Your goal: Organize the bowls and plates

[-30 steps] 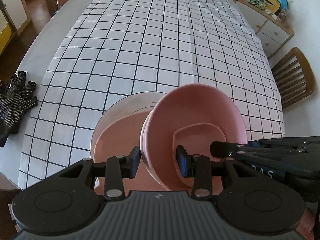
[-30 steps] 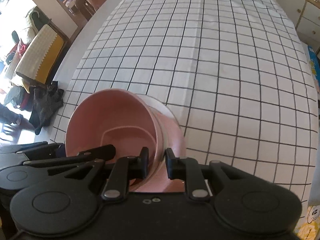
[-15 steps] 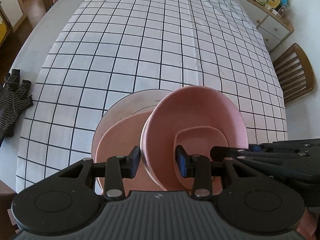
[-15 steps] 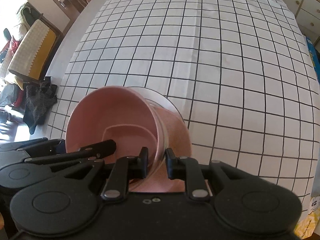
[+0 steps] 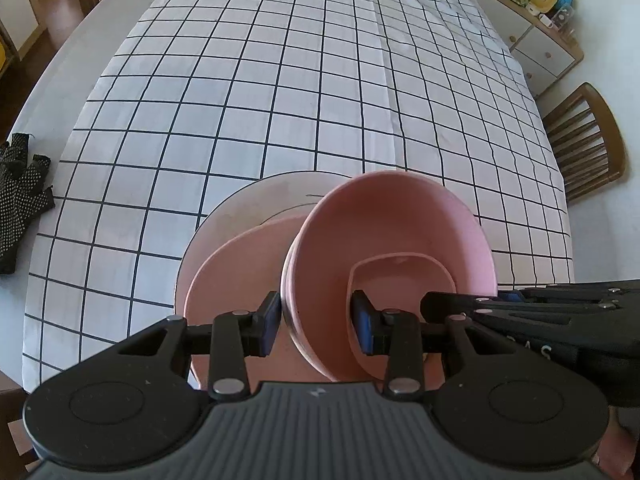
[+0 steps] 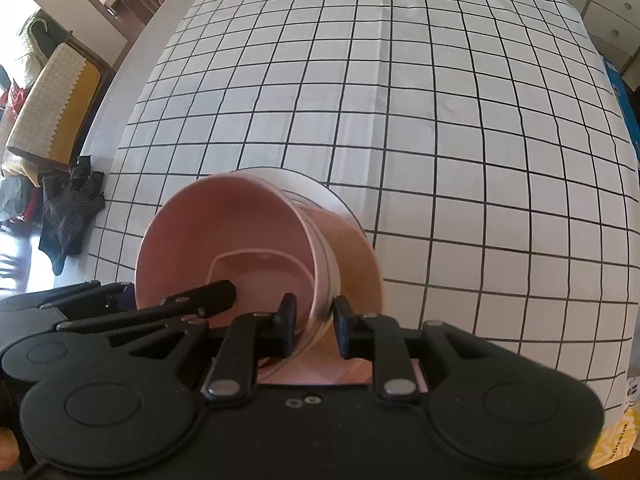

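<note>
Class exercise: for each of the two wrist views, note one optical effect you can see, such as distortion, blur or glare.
Left wrist view: fisheye bends the black grid lines of the white checked tablecloth into curves. Right wrist view: same bulging grid, and the right edge of the pink plate under the round pink bowl looks smeared.

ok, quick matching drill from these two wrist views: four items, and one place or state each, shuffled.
Items:
1. pink bowl
2. white plate
3. black glove
4. wooden chair

Places or states:
a. beside the table, off the cloth
b. flat on the checked cloth, under the pink dishes
c. tilted, rim between gripper fingers
d. on the bare table edge, past the cloth

Pairs: 1-c, 2-b, 3-d, 4-a
</note>
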### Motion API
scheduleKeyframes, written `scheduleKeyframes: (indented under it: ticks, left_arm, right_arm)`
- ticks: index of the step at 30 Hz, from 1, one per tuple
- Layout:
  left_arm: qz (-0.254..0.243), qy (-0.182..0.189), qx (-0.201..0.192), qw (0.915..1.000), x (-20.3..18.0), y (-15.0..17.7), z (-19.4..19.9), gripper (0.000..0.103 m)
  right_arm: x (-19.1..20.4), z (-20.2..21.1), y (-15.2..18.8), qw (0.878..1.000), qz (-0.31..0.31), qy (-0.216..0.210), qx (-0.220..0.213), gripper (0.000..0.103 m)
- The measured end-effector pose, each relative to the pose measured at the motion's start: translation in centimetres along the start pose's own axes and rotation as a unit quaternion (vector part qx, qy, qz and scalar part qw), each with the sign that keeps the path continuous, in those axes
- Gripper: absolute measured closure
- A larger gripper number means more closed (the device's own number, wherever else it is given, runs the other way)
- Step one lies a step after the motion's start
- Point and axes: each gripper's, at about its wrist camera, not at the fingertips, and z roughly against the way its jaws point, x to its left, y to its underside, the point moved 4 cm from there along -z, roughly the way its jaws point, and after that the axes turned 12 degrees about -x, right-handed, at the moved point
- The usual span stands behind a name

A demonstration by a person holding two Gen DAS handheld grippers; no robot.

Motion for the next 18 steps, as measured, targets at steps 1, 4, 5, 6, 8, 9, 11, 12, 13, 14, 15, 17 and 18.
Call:
scheduleKeyframes:
  ticks: [1, 4, 5, 6, 8, 9, 11, 12, 13, 14, 15, 17, 18]
  left_arm:
    - [0.0, 0.001, -0.001, 1.0, 0.0, 0.0, 0.0, 0.067]
    - [0.001, 0.005, -0.002, 1.0, 0.0, -0.1, 0.0, 0.067]
    - [0.0, 0.006, -0.002, 1.0, 0.0, -0.1, 0.0, 0.067]
    - [0.0, 0.006, -0.003, 1.0, 0.1, -0.2, 0.0, 0.067]
    - [0.001, 0.006, -0.006, 1.0, 0.1, -0.3, 0.0, 0.067]
    - [0.001, 0.006, -0.007, 1.0, 0.1, -0.3, 0.0, 0.067]
    - [-0.001, 0.006, -0.01, 0.9999, 0.0, -0.3, 0.2, 0.067]
    - [-0.003, 0.006, -0.012, 0.9999, 0.0, -0.2, 0.3, 0.067]
    - [-0.006, 0.006, -0.015, 0.9999, 0.0, -0.2, 0.5, 0.066]
    - [-0.008, 0.005, -0.017, 0.9998, 0.0, -0.1, 0.7, 0.066]
    - [-0.009, 0.003, -0.02, 0.9998, -0.1, -0.1, 0.8, 0.066]
    - [-0.011, -0.002, -0.026, 0.9996, -0.1, -0.1, 1.2, 0.066]
    - [-0.012, -0.002, -0.029, 0.9995, -0.1, -0.1, 1.3, 0.066]
  right_arm:
    - [-0.1, 0.0, 0.0, 1.0, 0.0, 0.001, 0.0, 0.083]
    - [-0.1, 0.1, 0.0, 1.0, -0.002, 0.003, -0.002, 0.081]
    - [-0.1, 0.1, 0.0, 1.0, -0.002, 0.002, -0.003, 0.081]
    - [-0.2, 0.1, 0.0, 1.0, -0.002, 0.003, -0.005, 0.079]
    - [-0.2, 0.3, -0.1, 1.0, -0.003, 0.004, -0.008, 0.078]
    - [-0.2, 0.4, -0.1, 1.0, -0.002, 0.005, -0.009, 0.077]
    - [-0.2, 0.6, 0.0, 1.0, -0.001, 0.007, -0.013, 0.076]
    - [-0.3, 0.7, 0.0, 1.0, 0.0, 0.008, -0.014, 0.076]
    - [-0.4, 0.9, 0.1, 1.0, 0.0, 0.008, -0.015, 0.076]
    - [-0.4, 1.0, 0.1, 1.0, -0.002, 0.006, -0.017, 0.075]
    - [-0.4, 1.2, 0.1, 1.0, -0.003, 0.004, -0.019, 0.075]
    - [-0.5, 1.6, 0.2, 1.0, -0.001, 0.002, -0.025, 0.074]
    - [-0.5, 1.9, 0.3, 1.0, 0.0, 0.0, -0.028, 0.073]
